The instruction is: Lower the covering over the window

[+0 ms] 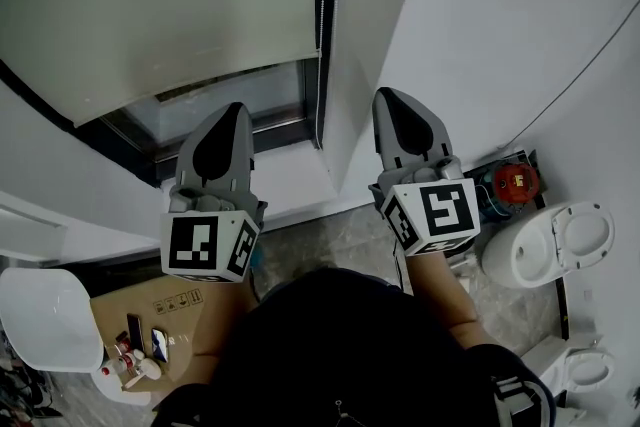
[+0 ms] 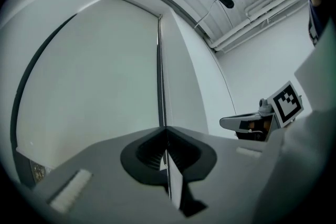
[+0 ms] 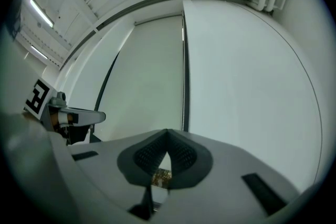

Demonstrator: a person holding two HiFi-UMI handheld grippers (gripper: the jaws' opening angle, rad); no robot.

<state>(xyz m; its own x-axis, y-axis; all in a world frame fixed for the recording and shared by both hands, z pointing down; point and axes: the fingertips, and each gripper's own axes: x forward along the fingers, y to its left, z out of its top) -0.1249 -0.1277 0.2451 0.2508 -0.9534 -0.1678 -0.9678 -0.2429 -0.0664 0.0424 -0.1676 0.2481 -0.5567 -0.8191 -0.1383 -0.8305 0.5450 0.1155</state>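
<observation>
Left gripper [image 1: 237, 108] and right gripper [image 1: 386, 95]: fingers fully closed, nothing pinched. The bead chain [image 1: 321, 35] hangs beyond the tips, between the two (lined up with the left fingers, not in them). The blind [image 1: 170, 5] covers most of the window, with a strip of glass [image 1: 275, 95] bare past the left tips. This fits a pause mid-lowering or a finished drop. Any further lowering needs one gripper opened onto the chain.
</observation>
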